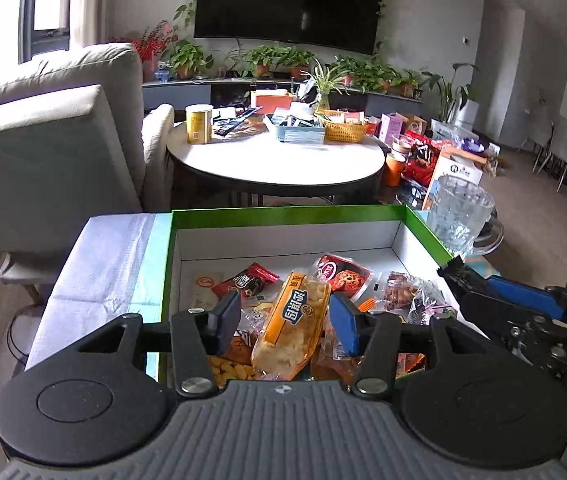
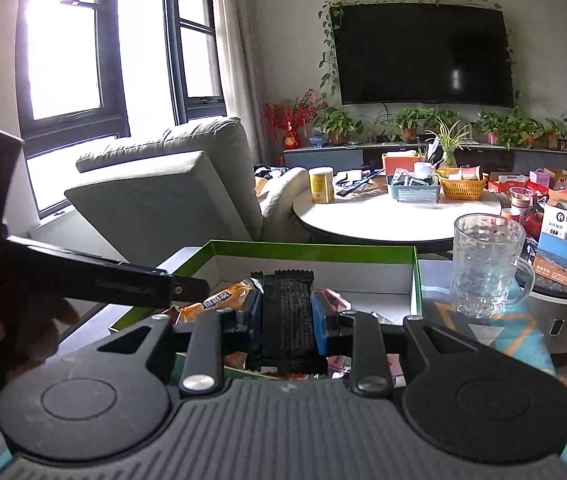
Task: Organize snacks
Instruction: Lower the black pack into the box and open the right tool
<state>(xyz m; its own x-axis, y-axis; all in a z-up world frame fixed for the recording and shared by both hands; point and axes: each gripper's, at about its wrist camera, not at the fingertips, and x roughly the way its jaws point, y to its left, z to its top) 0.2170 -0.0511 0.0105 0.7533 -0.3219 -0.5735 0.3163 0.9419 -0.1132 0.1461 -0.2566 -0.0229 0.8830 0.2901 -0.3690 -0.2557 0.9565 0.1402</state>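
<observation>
A green-rimmed white box (image 1: 283,213) holds several snack packets. My left gripper (image 1: 285,320) hangs over it, open, its blue pads standing on either side of an orange chip packet (image 1: 295,320) that lies tilted on the pile, with a gap at each pad. My right gripper (image 2: 287,312) is shut on a black snack packet (image 2: 287,304), held upright above the near right part of the box (image 2: 414,272). In the left wrist view the right gripper (image 1: 455,270) comes in from the right with the black packet's edge at its tip. A hand (image 2: 23,320) holds the left gripper.
A clear glass mug (image 2: 483,264) stands just right of the box. Beyond are a round white table (image 1: 275,160) with baskets and a yellow can, a grey armchair (image 1: 43,148) at left, and more boxes and packets on the right.
</observation>
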